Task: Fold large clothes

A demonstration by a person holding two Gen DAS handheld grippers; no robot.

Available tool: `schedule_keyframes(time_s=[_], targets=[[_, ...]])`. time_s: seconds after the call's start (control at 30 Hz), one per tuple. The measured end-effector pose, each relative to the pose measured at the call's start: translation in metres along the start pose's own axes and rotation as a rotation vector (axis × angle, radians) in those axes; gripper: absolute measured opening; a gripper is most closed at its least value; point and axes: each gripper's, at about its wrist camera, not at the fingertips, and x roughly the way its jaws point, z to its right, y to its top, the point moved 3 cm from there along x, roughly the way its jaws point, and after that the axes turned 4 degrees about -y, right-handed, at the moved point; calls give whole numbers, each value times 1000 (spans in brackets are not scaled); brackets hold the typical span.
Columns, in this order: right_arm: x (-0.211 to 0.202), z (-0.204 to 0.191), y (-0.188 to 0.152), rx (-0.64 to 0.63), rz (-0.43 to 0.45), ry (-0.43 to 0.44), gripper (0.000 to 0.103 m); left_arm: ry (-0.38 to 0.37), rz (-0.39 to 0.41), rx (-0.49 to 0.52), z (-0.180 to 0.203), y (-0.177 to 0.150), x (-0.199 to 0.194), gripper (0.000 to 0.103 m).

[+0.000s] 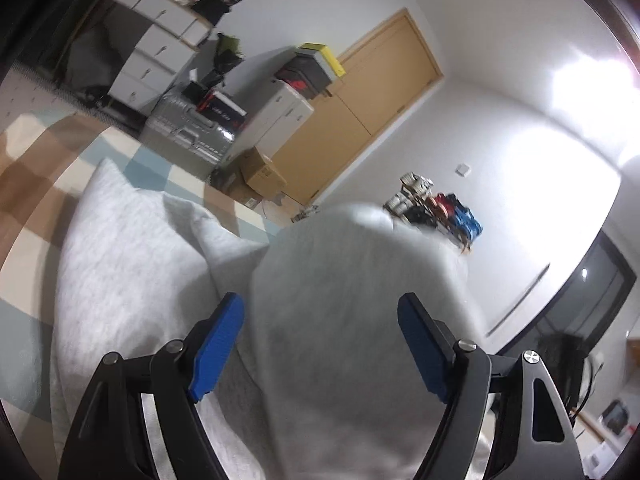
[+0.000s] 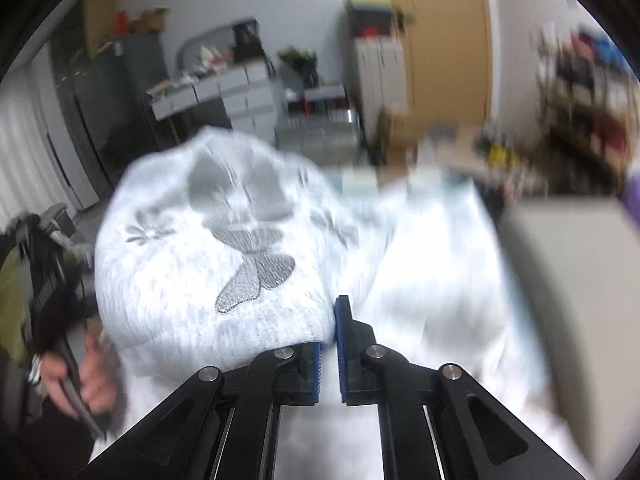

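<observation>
A large light grey knitted sweater (image 1: 132, 256) lies spread on a checked cover (image 1: 44, 156). Part of it rises in a rounded hump (image 1: 340, 280) between the fingers of my left gripper (image 1: 320, 312). Those blue pads (image 1: 218, 348) stand wide apart, and I see neither one pressing the cloth. In the right wrist view the sweater (image 2: 180, 280) shows a grey embroidered butterfly (image 2: 256, 268), and this view is blurred. My right gripper (image 2: 331, 332) is shut on the sweater's ribbed hem, with the cloth draped over its left finger.
A hand (image 2: 80, 380) holding a black handle shows at the lower left of the right wrist view. Beyond the cover stand a silver suitcase (image 1: 188, 136), cardboard boxes (image 1: 260, 168), white drawers (image 1: 156, 40), a wooden door (image 1: 376, 92) and a shoe rack (image 1: 436, 208).
</observation>
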Motion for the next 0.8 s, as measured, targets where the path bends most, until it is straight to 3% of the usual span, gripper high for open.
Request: schedule_keyframes(time_s=[0.13, 0.17, 0.2, 0.23, 0.3, 0.37, 0.47, 0.53, 0.6, 0.63, 0.7, 0.73, 0.77, 0.8], targets=[[-1, 5, -31, 46, -10, 17, 17, -32, -20, 90, 22, 4, 0, 76], [-7, 6, -35, 53, 10, 22, 23, -47, -24, 89, 26, 6, -3, 76], [-13, 5, -39, 52, 30, 26, 38, -76, -30, 89, 32, 9, -5, 76], [-19, 6, -42, 50, 47, 22, 45, -92, -45, 102, 41, 13, -7, 80], [-34, 5, -52, 62, 105, 33, 63, -53, -62, 150, 53, 20, -3, 92], [-42, 7, -54, 89, 144, 86, 67, 81, -79, 250, 66, 25, 8, 101], [-55, 10, -69, 132, 160, 154, 68, 154, -256, 279, 72, 26, 43, 101], [-63, 11, -75, 162, 165, 200, 71, 150, -494, 211, 63, 12, 80, 101], [-73, 14, -84, 189, 174, 221, 73, 275, -639, 214, 50, -4, 108, 100], [-78, 15, -89, 203, 180, 231, 73, 308, -666, 228, 46, -12, 116, 100], [-84, 23, -99, 231, 179, 255, 73, 359, -733, 241, 37, -22, 134, 76], [-84, 26, -101, 248, 173, 261, 73, 397, -754, 244, 32, -24, 141, 34], [-87, 30, -103, 265, 170, 269, 73, 427, -768, 243, 30, -23, 145, 12], [-91, 34, -105, 281, 167, 275, 73, 444, -774, 243, 28, -19, 150, 11]])
